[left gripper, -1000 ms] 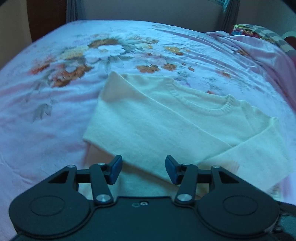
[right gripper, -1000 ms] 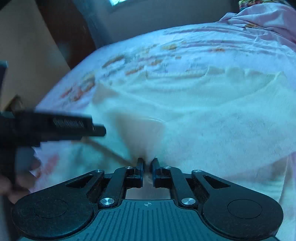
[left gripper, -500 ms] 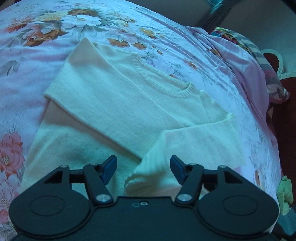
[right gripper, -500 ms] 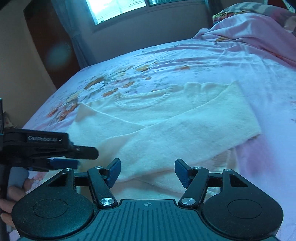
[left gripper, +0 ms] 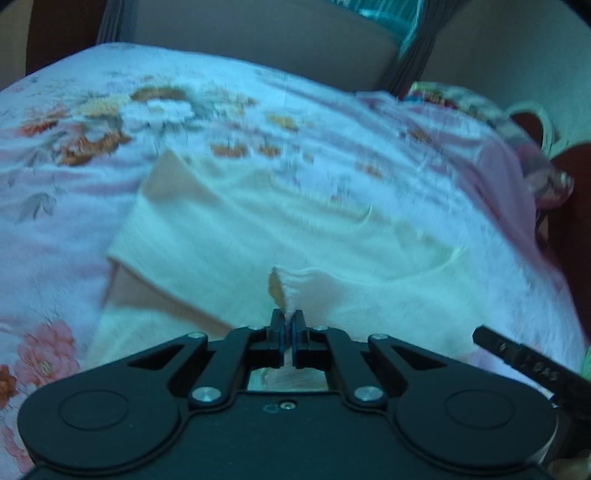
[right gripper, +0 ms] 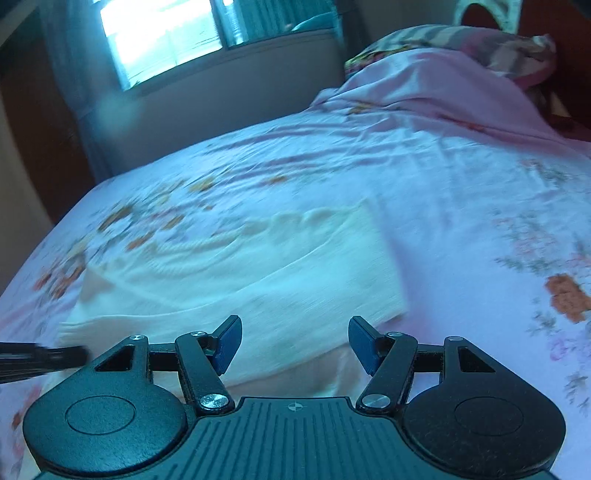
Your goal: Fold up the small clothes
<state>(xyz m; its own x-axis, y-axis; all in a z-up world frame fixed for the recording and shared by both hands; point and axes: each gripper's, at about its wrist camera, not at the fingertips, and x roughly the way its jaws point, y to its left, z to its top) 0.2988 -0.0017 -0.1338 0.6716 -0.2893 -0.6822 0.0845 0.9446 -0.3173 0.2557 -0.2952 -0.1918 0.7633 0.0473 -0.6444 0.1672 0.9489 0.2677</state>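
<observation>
- Two grippers are in view, each seen from its own wrist camera.
- Left gripper: jaws clenched, with the ribbed cuff of a sleeve pinched between the pads. The cuff stands up directly ahead of the fingertips.
- Right gripper: jaws released and standing wide apart; the blue pads touch nothing. White knit lies below and ahead of the gap between them, with no contact visible.
- Cream sweater: spread on the bed directly in front of both grippers. In the left wrist view its body extends away from the fingertips, and one sleeve is folded across the front, its lower edge running diagonally to the left of the jaws.
- In the right wrist view, the sweater fills the area ahead of the open jaws; its neckline lies toward the far left, and its right edge ends just beyond the right finger.
- Both views are motion-blurred, so fine folds cannot be resolved.
- Floral bedsheet: pink with flower prints, surrounding the sweater on all sides.
- Pillow: far ahead and to the right of the right gripper, at the head of the bed.
- Window: on the wall beyond the bed, ahead-left of the right gripper.
</observation>
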